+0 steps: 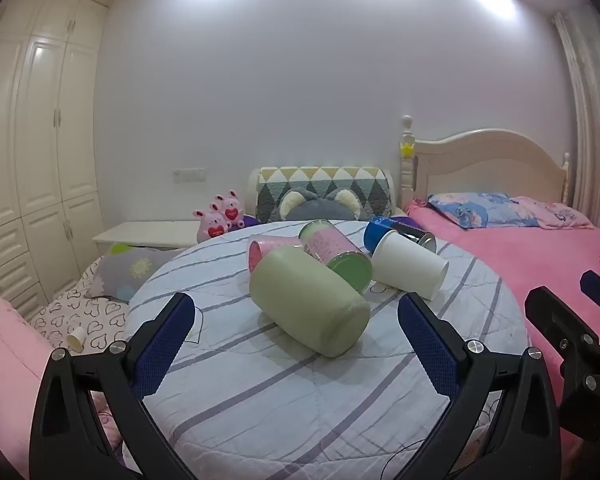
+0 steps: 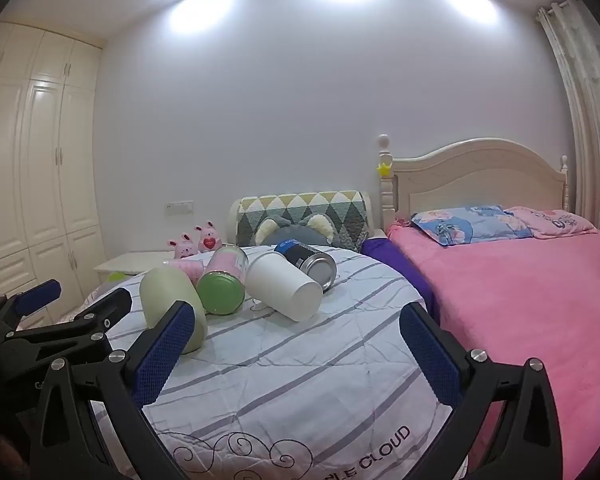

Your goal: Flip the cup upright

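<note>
Round table under a striped cloth, on it lying on their sides a green cup, pink cup, green-lidded jar, white cup, blue can

Centre of frame: five containers lie on their sides, clustered on a round table.
Nearest: cup.
Behind it: jar.
Right: paper cup.
Far right: bed.
</note>
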Demonstrator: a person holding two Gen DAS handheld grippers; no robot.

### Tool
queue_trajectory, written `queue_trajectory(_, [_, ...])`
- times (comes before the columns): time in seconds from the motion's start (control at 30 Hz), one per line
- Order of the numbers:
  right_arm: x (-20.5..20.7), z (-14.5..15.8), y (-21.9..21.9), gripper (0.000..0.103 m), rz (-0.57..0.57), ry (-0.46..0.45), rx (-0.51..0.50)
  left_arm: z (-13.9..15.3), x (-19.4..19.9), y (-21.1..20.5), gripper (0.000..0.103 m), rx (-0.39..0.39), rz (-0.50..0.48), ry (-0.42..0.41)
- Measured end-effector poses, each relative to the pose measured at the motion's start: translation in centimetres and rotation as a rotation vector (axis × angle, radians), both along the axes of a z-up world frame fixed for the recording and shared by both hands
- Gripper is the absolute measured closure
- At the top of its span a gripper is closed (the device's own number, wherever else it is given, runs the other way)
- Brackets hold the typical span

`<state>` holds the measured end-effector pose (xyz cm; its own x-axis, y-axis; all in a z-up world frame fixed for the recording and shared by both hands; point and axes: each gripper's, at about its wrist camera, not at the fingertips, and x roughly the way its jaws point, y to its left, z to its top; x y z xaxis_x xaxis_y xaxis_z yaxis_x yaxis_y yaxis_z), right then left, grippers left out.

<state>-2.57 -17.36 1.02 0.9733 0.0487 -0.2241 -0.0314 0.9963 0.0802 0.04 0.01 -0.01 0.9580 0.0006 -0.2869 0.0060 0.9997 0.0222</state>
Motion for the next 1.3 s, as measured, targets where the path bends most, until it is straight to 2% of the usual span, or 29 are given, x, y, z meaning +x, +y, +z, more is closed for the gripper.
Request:
queue_trajectory(0.4, [-0.05, -0.29, 0.19, 0.0, -0.008, 0.002, 0.013, 0.12, 0.07, 0.61, 0.0, -0.029, 0.015, -0.006])
queue_trajectory(1.3, [0.16, -0.44, -0.33, 0.0, 0.003, 0.043, 0.012, 0.15, 0.04, -0.19, 0.0, -0.001, 0.003, -0.011])
